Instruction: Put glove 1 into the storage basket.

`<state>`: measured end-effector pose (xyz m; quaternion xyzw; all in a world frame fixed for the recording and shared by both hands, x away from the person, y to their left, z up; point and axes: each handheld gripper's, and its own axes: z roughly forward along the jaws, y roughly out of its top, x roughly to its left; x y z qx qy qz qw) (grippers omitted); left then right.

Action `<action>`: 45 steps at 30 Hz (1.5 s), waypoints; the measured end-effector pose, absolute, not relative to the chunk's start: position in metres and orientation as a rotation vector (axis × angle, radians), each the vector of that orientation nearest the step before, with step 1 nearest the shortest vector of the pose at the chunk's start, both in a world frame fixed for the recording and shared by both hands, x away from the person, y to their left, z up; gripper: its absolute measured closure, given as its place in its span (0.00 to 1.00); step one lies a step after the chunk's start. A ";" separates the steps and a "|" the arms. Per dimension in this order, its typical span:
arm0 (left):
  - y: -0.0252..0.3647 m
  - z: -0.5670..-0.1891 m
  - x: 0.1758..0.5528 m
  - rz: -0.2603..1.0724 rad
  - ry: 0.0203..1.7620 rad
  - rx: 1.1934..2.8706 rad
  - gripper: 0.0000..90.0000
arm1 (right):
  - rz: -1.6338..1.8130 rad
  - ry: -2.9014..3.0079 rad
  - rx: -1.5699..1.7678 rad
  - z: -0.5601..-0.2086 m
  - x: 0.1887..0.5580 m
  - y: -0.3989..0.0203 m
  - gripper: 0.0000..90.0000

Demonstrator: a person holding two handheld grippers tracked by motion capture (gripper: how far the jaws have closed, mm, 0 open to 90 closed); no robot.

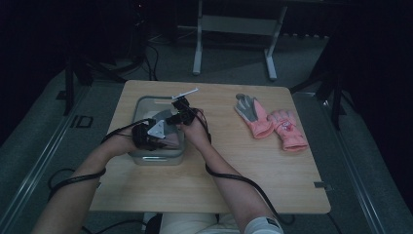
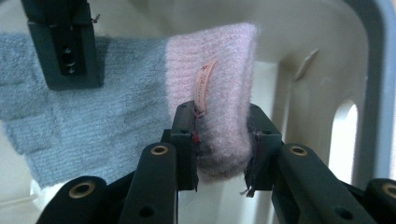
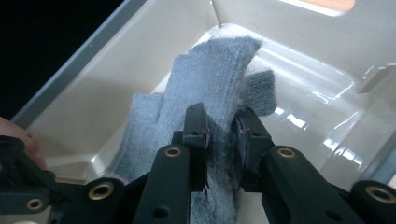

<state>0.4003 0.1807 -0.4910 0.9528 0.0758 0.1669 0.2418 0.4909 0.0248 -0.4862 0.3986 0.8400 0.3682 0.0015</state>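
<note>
A knitted glove, grey with a pink cuff (image 2: 215, 70), hangs stretched between both grippers inside a pale plastic bin (image 1: 146, 100). In the left gripper view, my left gripper (image 2: 222, 135) is shut on the pink cuff, beside a small sewn-in label (image 2: 204, 86). In the right gripper view, my right gripper (image 3: 222, 135) is shut on the grey finger end of the glove (image 3: 210, 74). From above, the left gripper (image 1: 148, 135) sits at the bin's near left. The right gripper (image 1: 180, 114) is over the bin's right side, close to the left one.
Two more gloves lie on the wooden table (image 1: 195, 185) to the right of the bin. One is pink with a grey palm (image 1: 253, 114) and the other is all pink (image 1: 288, 129). Bin walls (image 3: 116, 79) close in around both grippers. Cables trail along both forearms.
</note>
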 end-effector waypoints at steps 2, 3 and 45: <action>0.180 -0.493 0.402 0.452 0.200 2.609 0.76 | 1.143 2.635 1.248 -0.486 0.492 0.025 0.85; 0.179 -0.494 0.403 0.450 0.201 2.612 0.76 | 1.133 2.635 1.252 -0.486 0.492 0.026 0.84; 0.120 -0.438 0.393 0.372 0.509 2.374 0.38 | 1.307 2.494 1.084 -0.448 0.444 -0.093 0.75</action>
